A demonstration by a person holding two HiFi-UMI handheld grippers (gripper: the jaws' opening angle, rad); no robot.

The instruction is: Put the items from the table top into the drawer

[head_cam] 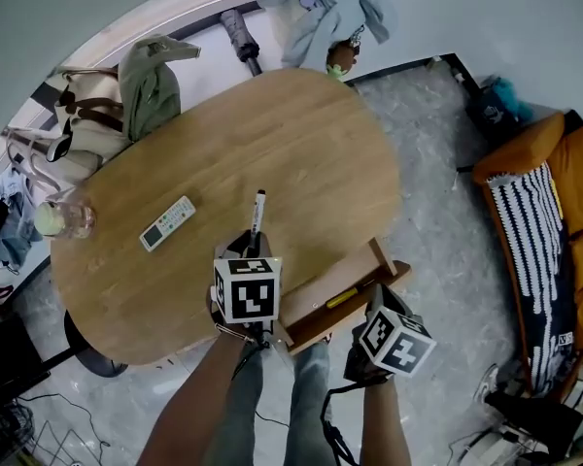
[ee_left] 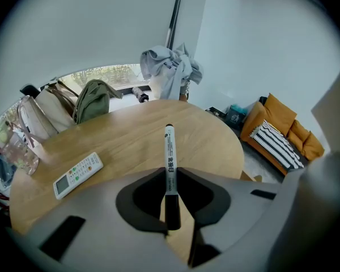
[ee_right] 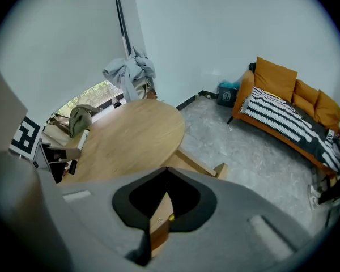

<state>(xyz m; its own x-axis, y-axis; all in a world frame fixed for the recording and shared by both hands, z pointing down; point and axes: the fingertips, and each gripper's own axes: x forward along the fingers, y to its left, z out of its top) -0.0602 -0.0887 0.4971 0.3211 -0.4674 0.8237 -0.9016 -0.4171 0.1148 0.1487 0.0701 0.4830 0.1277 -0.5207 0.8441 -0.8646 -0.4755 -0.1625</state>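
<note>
My left gripper (ee_left: 170,173) tilts steeply down, jaws clamped on a marker pen (ee_left: 169,143) that sticks out past the tips. My right gripper (ee_right: 165,170) also tilts down, jaws pinched on the drawer front (ee_right: 156,230). My left forearm (head_cam: 199,411) and right forearm (head_cam: 381,430) run side by side, grippers close together.

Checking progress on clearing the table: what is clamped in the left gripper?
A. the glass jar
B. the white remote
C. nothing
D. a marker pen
D: in the left gripper view, the left gripper is shut on the marker pen, while the remote lies on the table.
</note>
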